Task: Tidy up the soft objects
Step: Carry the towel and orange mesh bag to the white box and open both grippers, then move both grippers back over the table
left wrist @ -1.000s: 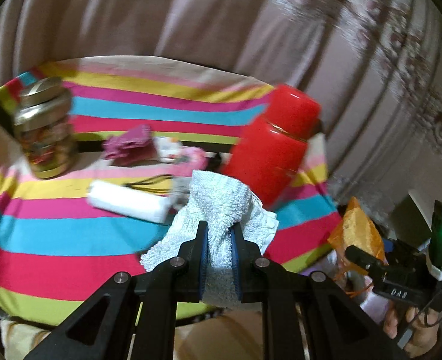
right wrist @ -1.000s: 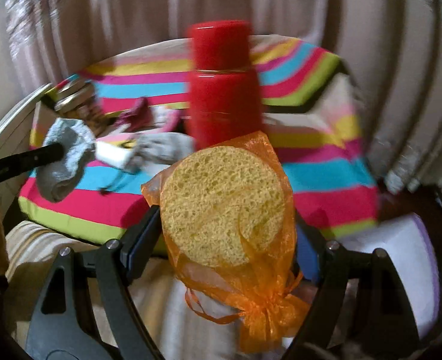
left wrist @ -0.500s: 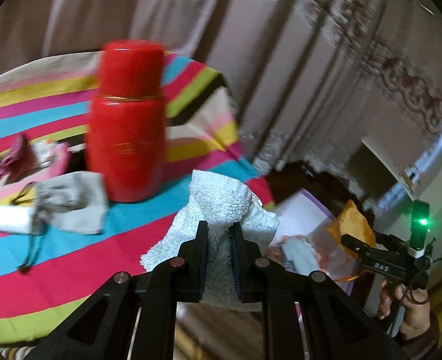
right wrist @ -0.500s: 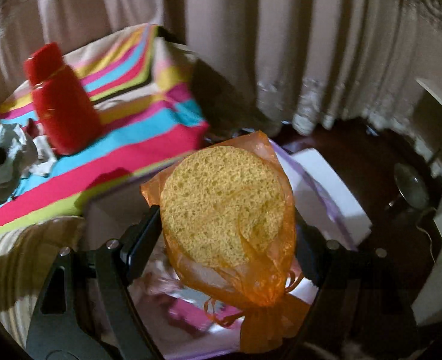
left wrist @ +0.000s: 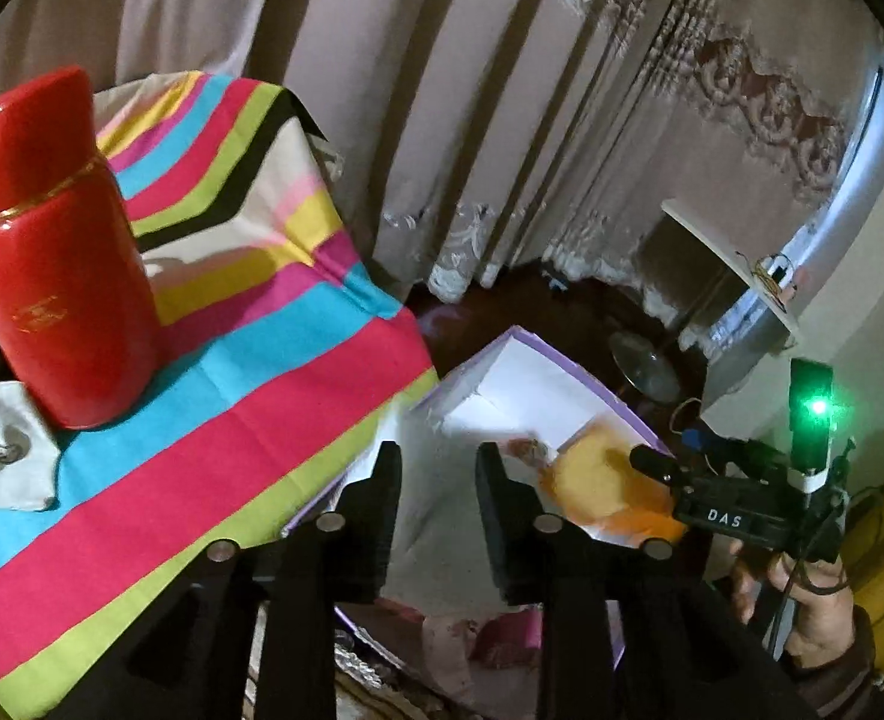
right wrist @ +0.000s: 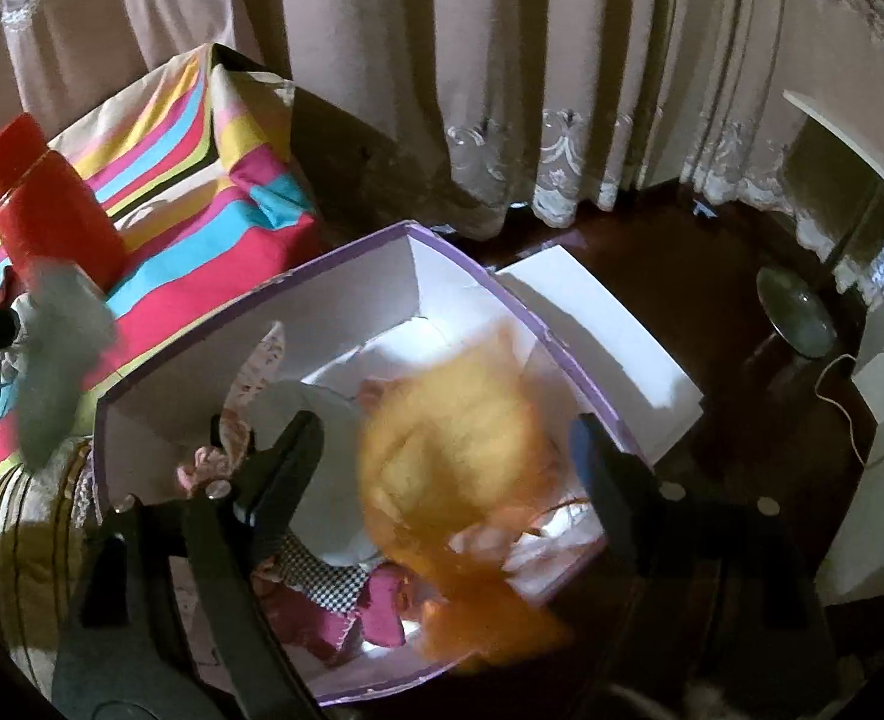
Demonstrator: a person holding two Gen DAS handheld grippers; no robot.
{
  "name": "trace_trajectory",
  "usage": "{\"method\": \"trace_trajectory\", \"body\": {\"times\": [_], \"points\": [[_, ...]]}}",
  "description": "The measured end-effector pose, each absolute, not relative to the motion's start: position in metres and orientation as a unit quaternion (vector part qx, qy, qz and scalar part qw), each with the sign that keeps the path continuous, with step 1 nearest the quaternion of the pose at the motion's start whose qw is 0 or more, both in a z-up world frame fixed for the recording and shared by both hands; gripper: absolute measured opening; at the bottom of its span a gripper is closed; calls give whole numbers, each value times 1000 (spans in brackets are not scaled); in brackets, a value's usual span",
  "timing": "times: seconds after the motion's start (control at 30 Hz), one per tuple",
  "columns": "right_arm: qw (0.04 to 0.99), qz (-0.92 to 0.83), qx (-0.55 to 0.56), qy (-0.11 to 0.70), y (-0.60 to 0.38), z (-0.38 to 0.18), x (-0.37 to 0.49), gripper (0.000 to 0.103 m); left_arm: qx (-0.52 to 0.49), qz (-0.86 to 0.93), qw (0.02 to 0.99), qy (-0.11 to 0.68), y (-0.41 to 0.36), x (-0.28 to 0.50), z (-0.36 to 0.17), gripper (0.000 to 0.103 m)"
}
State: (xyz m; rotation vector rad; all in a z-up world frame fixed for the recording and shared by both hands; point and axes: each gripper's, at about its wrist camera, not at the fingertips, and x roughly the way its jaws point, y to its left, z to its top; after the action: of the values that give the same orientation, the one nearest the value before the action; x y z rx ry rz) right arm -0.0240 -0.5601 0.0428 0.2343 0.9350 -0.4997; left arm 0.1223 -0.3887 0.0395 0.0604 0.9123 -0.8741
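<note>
Nearest in the left wrist view, the left gripper (left wrist: 435,468) points down, its jaws opening. A pale, blurred mass fills the gap between them, and I cannot tell whether the pads touch it. The right wrist view shows that mass as the white towel (right wrist: 57,360). It hangs smeared at the tip of the left gripper, over the near edge of the table, just left of the box (right wrist: 249,294).

The right gripper (right wrist: 448,420) stands wide and is opening further. The yellow sponge in its orange mesh bag (right wrist: 454,462) is between the fingers, heavily blurred. Clear gaps show on both sides, so neither finger presses on it. It is directly above the open box.

The box is white inside with a purple rim and sits on the floor at the right of the table. It holds a pink cloth (right wrist: 381,600) and a checked cloth (right wrist: 321,582). A white panel (right wrist: 598,336) lies against its far right side.

From the left wrist view, a hand (left wrist: 814,600) holds the right gripper at the right, with a green light (left wrist: 817,405) lit on it.

On the table, the striped cloth (left wrist: 231,390) carries a grey pouch (left wrist: 3,450) at the left edge. The red flask (left wrist: 57,252) stands upright just behind the pouch.

Furthest off, the dark floor (right wrist: 682,240) runs to the curtain (right wrist: 442,60).
</note>
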Motion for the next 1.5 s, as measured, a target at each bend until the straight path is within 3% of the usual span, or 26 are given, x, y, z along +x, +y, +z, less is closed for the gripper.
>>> {"method": "trace_trajectory", "body": {"times": [0.67, 0.73, 0.83, 1.5], "points": [[893, -150, 69, 418, -484, 77, 12, 87, -5, -352, 851, 391, -304, 148, 61, 31], [895, -136, 60, 421, -469, 78, 20, 87, -9, -338, 859, 386, -287, 154, 62, 36], [899, -106, 58, 421, -449, 79, 33, 87, -36, -312, 868, 386, -256, 166, 61, 42], [899, 29, -69, 432, -312, 70, 110, 87, -258, -93, 860, 431, -77, 229, 7, 43]]}}
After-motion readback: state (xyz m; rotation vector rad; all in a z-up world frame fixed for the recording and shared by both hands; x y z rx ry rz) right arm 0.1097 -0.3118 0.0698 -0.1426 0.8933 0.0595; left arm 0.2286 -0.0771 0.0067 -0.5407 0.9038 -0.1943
